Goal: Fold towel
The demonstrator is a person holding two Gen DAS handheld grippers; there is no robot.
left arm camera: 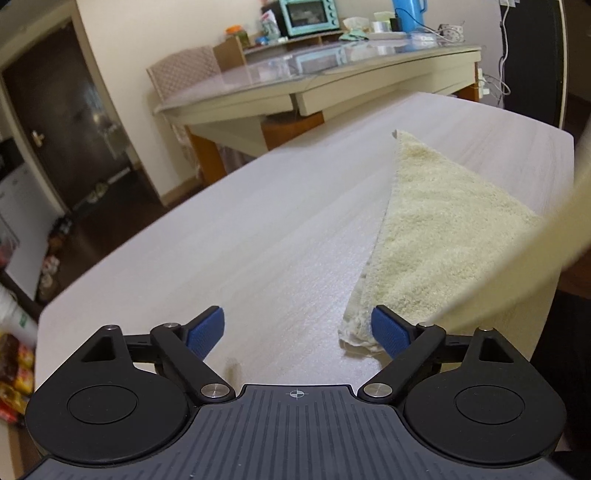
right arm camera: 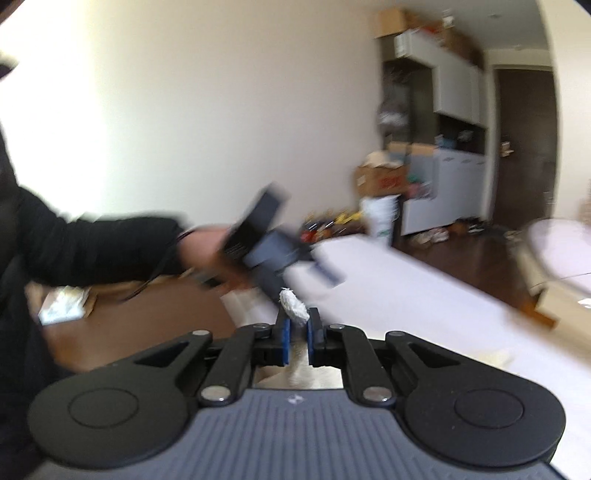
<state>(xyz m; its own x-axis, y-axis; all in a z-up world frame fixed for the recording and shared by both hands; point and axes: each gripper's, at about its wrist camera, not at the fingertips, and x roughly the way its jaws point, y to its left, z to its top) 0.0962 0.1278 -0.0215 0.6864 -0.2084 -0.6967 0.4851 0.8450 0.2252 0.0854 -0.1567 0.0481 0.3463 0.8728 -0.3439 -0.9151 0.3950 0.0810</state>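
The black two-finger left gripper [left arm camera: 297,330] has ridged blue pads [left arm camera: 206,332], silver pivot screws, round black discs, a grooved grey body; the black long sleeve [right arm camera: 92,247] ends at bare skin.

The towel [left arm camera: 439,225] is pale cream-yellow with a nubby terry pile; the pinched tuft of it [right arm camera: 293,305] in the right wrist view looks whitish. The table [left arm camera: 229,236] ahead of the left hand-held gripper [left arm camera: 297,330] is light grey-white with a faint wood-grain streak. Both hand-held grippers are black with blue ribbed pads [left arm camera: 207,332] and a grey grooved body; right hand-held gripper [right arm camera: 298,338] alike. Beyond the left one stands a mint-green oven [left arm camera: 308,16].
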